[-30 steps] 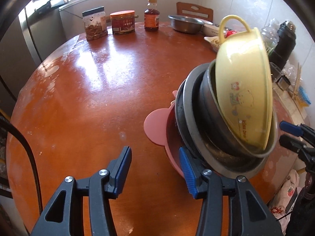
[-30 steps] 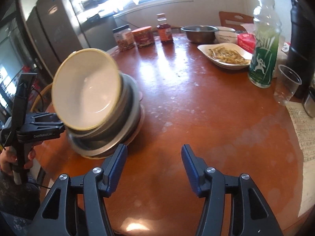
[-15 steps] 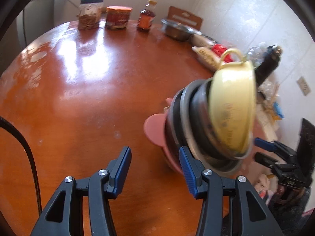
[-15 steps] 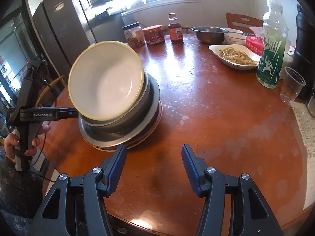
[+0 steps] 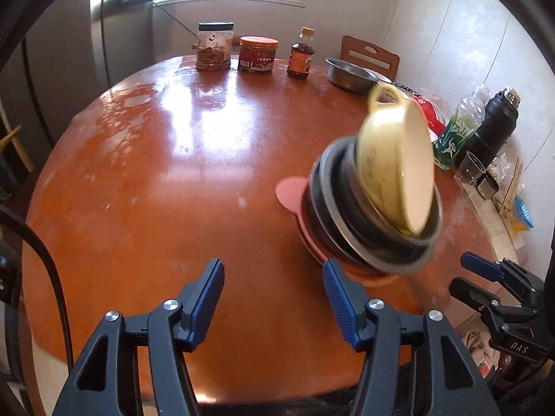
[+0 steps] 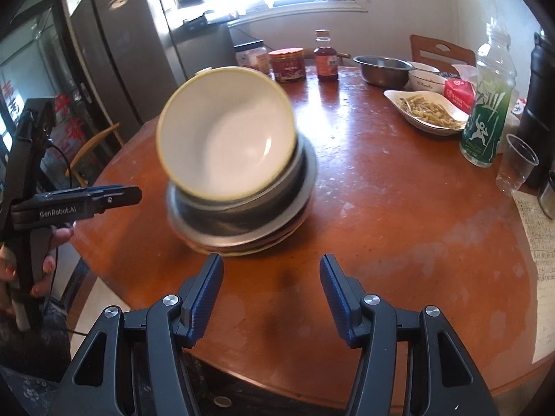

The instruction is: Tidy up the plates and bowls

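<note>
A stack of dishes (image 5: pixel 374 228) stands on the round brown table (image 5: pixel 173 173). A yellow bowl with a loop handle (image 5: pixel 395 166) sits tilted on top of grey metal bowls, with pink plates (image 5: pixel 291 190) at the bottom. In the right wrist view the yellow bowl (image 6: pixel 225 138) shows its white inside above the grey bowls (image 6: pixel 242 215). My left gripper (image 5: pixel 274 291) is open and empty, just left of the stack. My right gripper (image 6: pixel 270 287) is open and empty in front of the stack. Each gripper shows in the other's view, left (image 6: pixel 86 201) and right (image 5: pixel 485 277).
Two jars (image 5: pixel 215 48) and a sauce bottle (image 5: pixel 301 55) stand at the table's far edge beside a steel bowl (image 5: pixel 350 76). A dish of food (image 6: pixel 430 111), a green bottle (image 6: pixel 485 104), a plastic cup (image 6: pixel 517 166) and a black flask (image 5: pixel 492 128) stand on the right.
Both grippers have drawn back from the stack, and the left one has swung its view. The stack looks blurred and the yellow bowl tilts more toward the right gripper's side.
</note>
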